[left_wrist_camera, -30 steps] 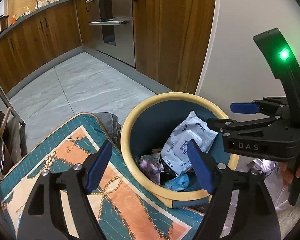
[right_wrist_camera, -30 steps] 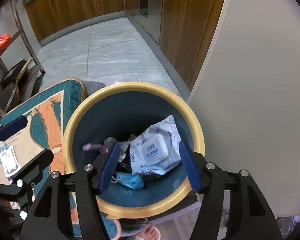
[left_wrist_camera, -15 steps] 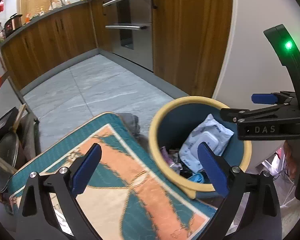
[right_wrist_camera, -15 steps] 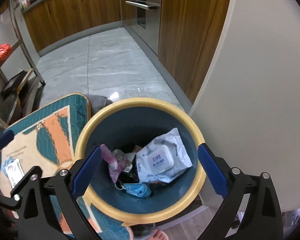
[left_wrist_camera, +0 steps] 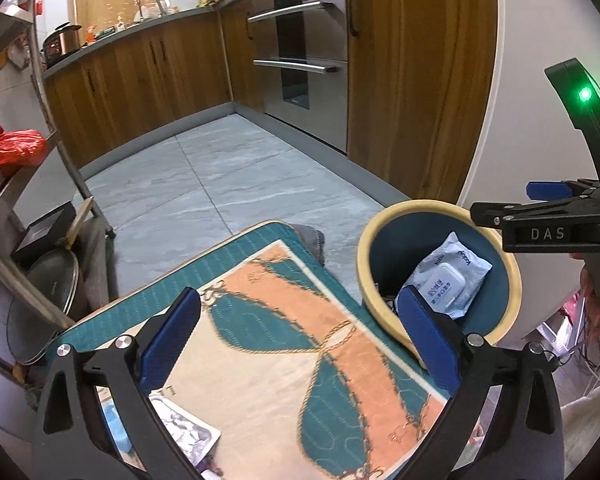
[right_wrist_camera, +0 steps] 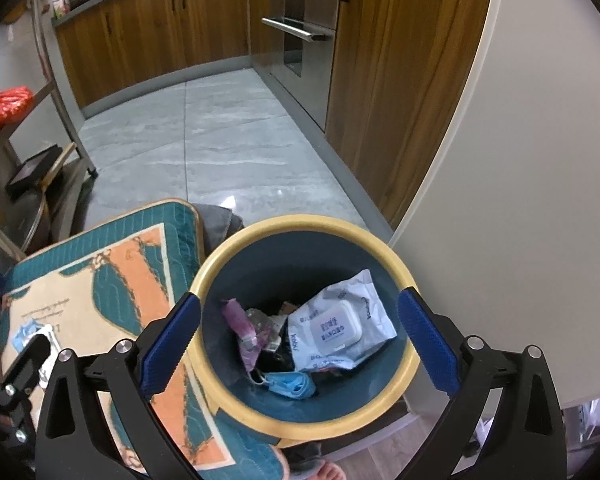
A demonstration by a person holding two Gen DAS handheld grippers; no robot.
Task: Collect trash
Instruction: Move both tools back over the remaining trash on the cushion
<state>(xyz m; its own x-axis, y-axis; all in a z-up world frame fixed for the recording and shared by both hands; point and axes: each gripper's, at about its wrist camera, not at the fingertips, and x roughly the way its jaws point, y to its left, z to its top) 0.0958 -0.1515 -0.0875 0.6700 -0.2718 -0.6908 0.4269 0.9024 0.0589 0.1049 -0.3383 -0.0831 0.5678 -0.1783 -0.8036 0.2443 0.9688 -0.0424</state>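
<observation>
The blue bin with a yellow rim (right_wrist_camera: 300,222) stands on the floor beside a teal and orange mat (right_wrist_camera: 100,292). In it lie a white wet-wipes pack (right_wrist_camera: 336,328), a pink wrapper (right_wrist_camera: 240,320) and a blue face mask (right_wrist_camera: 288,384). My right gripper (right_wrist_camera: 300,312) hangs open above the bin's mouth with nothing between its fingers. Over the mat (left_wrist_camera: 300,360), left of the bin (left_wrist_camera: 364,248), my left gripper (left_wrist_camera: 300,320) is wide open and holds nothing. A small printed packet (left_wrist_camera: 184,436) lies on the mat under it. The wipes pack (left_wrist_camera: 448,280) shows in this view too.
Wooden cabinets (left_wrist_camera: 148,80) and a steel oven (left_wrist_camera: 300,52) line the far side of a grey tiled floor (left_wrist_camera: 220,184). A metal rack with a red bag (left_wrist_camera: 8,148) and a pan lid (left_wrist_camera: 48,288) stands on the left. A white panel (right_wrist_camera: 520,160) rises right of the bin. A person's foot (right_wrist_camera: 328,472) is below it.
Both grippers' jaws widened. The pink wrapper near the right gripper's left finger dropped into the bin. The left gripper swung left from the bin to over the mat; the right rose slightly.
</observation>
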